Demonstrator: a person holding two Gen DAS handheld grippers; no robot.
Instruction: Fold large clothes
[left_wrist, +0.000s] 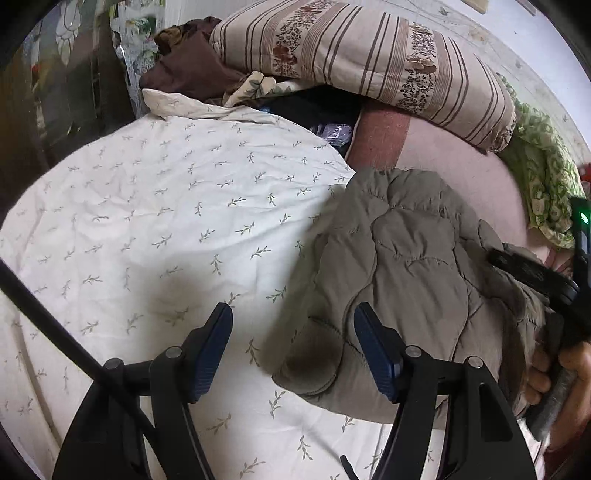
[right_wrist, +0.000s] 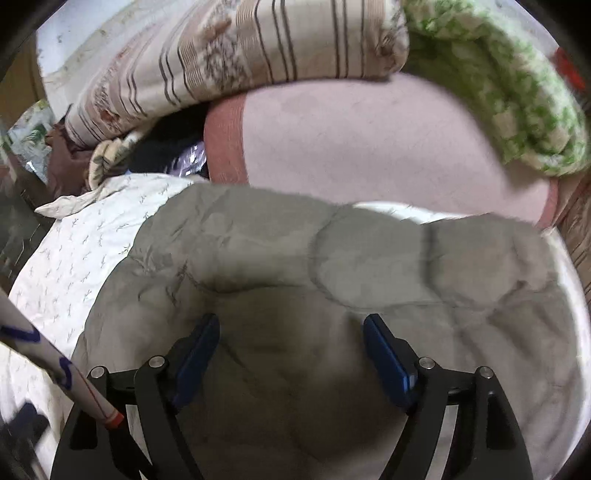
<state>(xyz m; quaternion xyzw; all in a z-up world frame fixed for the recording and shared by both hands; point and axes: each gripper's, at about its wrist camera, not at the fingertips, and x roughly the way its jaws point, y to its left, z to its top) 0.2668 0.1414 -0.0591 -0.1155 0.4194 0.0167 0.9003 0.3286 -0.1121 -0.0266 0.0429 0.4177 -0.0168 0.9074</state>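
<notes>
- we see a puffy quilted grey-brown jacket (left_wrist: 402, 266), bunched in soft lobes, lying on the bed over a cream sheet (left_wrist: 147, 229) printed with small leaf sprigs.
- behind it lie a striped floral quilt (left_wrist: 369, 55), rolled, a pink blanket (right_wrist: 369, 147) and a green patterned cloth (left_wrist: 543, 184).
- we read no labels or writing.
- our left gripper (left_wrist: 293, 349) is spread wide and empty, above the jacket's edge.
- our right gripper (right_wrist: 291, 356) is spread wide over the jacket, gripping nothing.
</notes>
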